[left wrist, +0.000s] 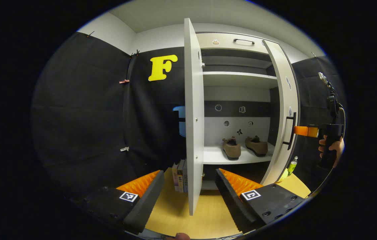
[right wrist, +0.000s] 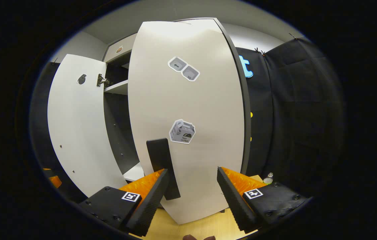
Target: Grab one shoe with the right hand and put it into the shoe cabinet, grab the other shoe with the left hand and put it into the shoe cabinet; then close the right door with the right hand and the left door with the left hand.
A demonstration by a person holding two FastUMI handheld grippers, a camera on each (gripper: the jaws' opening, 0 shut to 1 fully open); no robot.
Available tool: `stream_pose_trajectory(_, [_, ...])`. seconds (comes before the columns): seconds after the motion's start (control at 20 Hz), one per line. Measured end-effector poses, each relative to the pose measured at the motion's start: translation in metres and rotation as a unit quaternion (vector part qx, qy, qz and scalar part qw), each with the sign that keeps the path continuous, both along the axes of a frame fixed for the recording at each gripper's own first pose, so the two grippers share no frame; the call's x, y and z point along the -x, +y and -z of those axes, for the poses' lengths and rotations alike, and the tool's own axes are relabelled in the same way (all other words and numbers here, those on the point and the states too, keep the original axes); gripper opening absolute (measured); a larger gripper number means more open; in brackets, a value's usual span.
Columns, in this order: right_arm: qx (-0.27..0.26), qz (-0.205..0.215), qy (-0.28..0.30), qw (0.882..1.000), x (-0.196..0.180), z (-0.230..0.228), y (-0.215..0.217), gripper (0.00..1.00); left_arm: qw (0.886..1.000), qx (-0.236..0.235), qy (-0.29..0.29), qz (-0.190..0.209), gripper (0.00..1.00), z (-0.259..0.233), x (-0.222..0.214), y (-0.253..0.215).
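Left tool spread, nothing between its fingers; I see it facing the edge of the left door, which stands open. Both shoes sit side by side on a cabinet shelf. Right tool also spread, close against the outside of the right door, partly open, its handle just beside one finger. From the left view I see a hand holding that tool by the handle.

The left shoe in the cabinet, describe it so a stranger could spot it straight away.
Look into the open shoe cabinet, at its lower white shelf. Two brown shoes sit there side by side; the left shoe is nearer the left door.
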State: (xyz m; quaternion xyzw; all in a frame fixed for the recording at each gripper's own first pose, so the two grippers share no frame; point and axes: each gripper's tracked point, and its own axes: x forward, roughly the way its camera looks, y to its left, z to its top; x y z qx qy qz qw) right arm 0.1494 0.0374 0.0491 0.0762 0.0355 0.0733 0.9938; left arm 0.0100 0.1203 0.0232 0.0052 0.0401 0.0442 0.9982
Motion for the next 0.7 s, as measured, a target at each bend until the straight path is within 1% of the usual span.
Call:
stream_pose_trajectory(0.2, [0.013, -0.001, -0.004, 1.000, -0.017, 0.000, 0.013, 0.97, 1.000, 0.003, -0.010, -0.020, 0.97, -0.008, 0.009, 0.021])
stream_pose_trajectory(0.3, [0.022, 0.007, -0.004, 1.000, -0.017, -0.002, 0.012, 0.97, 0.999, 0.006, -0.016, -0.032, 0.96, -0.013, 0.007, 0.035])
stream_pose_trajectory(0.45, [0.015, 0.003, 0.001, 1.000, -0.003, -0.002, 0.013, 0.97, 0.998, 0.001, -0.021, -0.054, 0.97, -0.021, -0.023, 0.067])
stream_pose_trajectory(0.55, [0.010, 0.000, 0.002, 1.000, 0.011, -0.001, 0.012, 0.97, 0.998, 0.001, -0.022, -0.059, 0.97, -0.023, -0.046, 0.081])
stream_pose_trajectory(0.7, [0.012, -0.001, -0.001, 1.000, 0.029, -0.003, 0.003, 0.97, 0.998, 0.006, -0.016, -0.056, 0.97, -0.021, -0.077, 0.094])
